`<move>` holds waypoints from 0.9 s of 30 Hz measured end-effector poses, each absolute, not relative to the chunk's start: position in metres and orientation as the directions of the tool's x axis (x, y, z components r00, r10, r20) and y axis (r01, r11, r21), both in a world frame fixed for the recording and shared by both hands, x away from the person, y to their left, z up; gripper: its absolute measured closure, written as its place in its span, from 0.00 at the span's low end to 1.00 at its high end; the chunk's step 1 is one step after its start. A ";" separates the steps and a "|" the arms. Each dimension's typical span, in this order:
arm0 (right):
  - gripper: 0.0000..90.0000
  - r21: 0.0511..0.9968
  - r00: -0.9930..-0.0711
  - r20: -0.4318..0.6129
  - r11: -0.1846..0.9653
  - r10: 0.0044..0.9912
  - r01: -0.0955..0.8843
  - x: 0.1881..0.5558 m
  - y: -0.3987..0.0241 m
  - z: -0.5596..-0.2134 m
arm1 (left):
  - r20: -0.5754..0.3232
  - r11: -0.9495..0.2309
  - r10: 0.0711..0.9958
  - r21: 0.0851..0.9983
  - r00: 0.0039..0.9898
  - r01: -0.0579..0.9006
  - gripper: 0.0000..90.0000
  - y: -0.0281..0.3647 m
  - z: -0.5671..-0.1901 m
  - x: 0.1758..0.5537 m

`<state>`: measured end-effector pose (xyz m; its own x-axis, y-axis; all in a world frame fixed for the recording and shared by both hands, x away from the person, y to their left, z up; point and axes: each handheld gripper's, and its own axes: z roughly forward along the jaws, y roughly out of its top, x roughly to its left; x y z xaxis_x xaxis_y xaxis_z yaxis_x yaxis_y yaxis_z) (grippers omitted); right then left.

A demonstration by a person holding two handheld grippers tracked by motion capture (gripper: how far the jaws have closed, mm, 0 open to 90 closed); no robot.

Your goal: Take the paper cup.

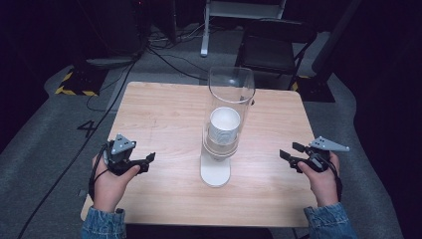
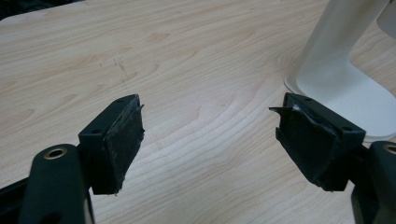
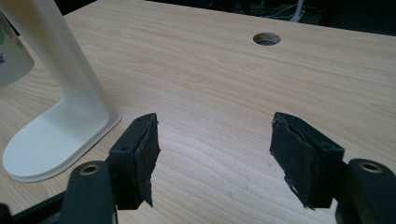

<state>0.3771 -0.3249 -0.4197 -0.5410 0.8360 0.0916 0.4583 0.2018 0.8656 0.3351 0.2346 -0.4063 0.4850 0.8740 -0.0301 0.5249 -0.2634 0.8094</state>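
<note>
Clear plastic tube (image 1: 230, 107), flat white base (image 1: 215, 173), woodgrain table (image 1: 164, 114)

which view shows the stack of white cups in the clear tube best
The high view: it looks down into the clear tube and shows the cup stack inside, above the white stand. The left gripper view shows the stand's post and foot and a cup edge at top right. The right gripper view catches a cup's side beside the post.

A dark room: grey carpet floor (image 1: 45, 149), black cables (image 1: 164, 57), a black chair (image 1: 271, 50) behind the wooden table (image 1: 164, 119).
</note>
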 end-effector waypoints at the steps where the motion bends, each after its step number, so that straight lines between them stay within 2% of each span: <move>1: 0.37 0.865 -0.541 0.092 0.202 0.836 0.459 0.377 -0.325 -0.420 | -0.029 -0.267 0.873 0.808 0.488 0.525 0.25 0.234 -0.406 0.335; 16: 0.36 0.867 -0.545 0.089 0.204 0.833 0.454 0.376 -0.323 -0.421 | -0.023 -0.283 0.866 0.800 0.499 0.529 0.25 0.233 -0.405 0.335; 27: 0.34 0.862 -0.626 0.089 0.255 0.775 0.438 0.379 -0.290 -0.415 | -0.030 -0.285 0.861 0.798 0.507 0.531 0.25 0.231 -0.404 0.332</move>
